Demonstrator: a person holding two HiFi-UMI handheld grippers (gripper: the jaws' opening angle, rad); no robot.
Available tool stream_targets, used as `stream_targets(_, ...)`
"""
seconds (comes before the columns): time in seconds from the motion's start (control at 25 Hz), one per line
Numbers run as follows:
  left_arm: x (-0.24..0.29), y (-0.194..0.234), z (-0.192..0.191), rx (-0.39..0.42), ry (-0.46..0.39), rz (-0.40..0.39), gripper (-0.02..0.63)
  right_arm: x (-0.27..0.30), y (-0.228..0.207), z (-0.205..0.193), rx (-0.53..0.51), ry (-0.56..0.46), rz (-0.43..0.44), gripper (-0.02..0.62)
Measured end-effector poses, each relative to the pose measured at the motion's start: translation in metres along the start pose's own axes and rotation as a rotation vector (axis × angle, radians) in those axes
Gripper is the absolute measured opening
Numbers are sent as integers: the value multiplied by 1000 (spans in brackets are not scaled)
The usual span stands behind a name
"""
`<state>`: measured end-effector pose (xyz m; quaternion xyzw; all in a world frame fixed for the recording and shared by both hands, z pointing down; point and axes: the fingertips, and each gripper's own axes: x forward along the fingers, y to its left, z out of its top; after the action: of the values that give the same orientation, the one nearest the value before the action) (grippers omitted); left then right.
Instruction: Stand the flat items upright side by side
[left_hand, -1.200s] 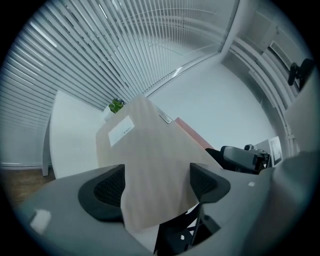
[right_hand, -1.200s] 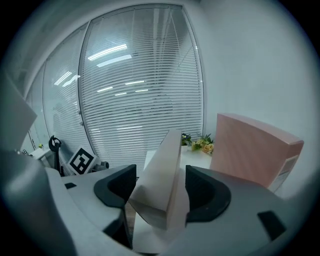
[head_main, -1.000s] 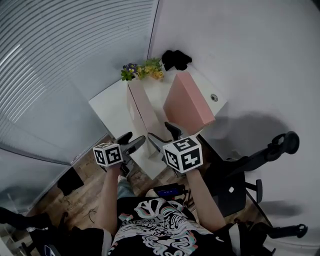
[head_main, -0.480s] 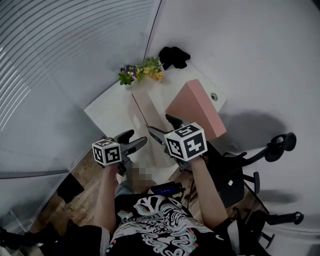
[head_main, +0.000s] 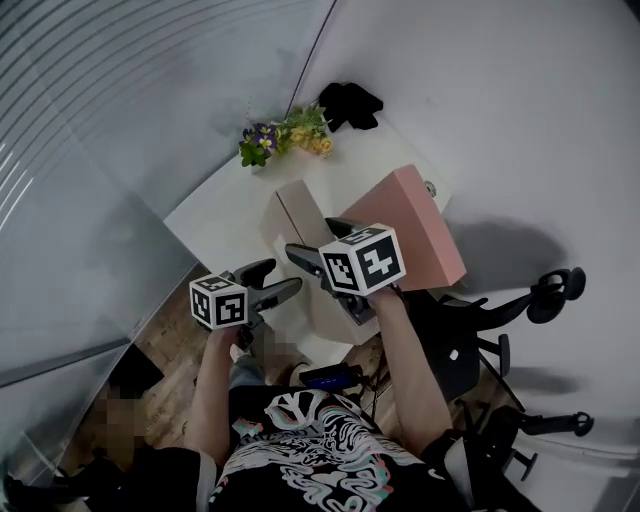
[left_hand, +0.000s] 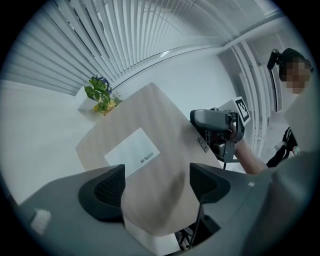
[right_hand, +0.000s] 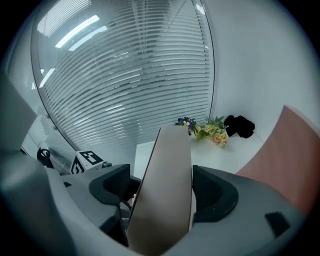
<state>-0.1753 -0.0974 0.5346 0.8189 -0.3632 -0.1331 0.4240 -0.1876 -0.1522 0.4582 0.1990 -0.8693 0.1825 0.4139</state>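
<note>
A person stands at a white table (head_main: 215, 215) with a gripper in each hand. A flat tan box (head_main: 300, 212) stands on edge near the middle of the table. A pink box (head_main: 410, 225) stands just to its right, and flowers (head_main: 283, 140) lie near the far edge. The right gripper (right_hand: 159, 187) straddles the tan box's narrow edge, with its jaws opening and letting go. The left gripper (left_hand: 156, 186) is released, its jaws wide around the box's near end.
</note>
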Motion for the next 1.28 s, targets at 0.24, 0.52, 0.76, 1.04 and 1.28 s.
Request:
stream_targets(0.24,11,-1,5,-1,22,-42,382,19,-11,-6,-55,113,-123,347)
stream_targets(0.52,19,0,3,-23,30,-78,380,23,-12,-9,-52,142,-141,321)
stream_targets(0.76,22,0,4,-23,45,-90,380,21,-15,-8,-37,126,-164,307)
stream_targets(1.04,22,-5,14,-32,10,-108,374,8,-17,-4,1,72,-188,295)
stream_targets(1.28,24,-9,19,-26,0,-117,370,-2,-21,0,21,29,-206,295)
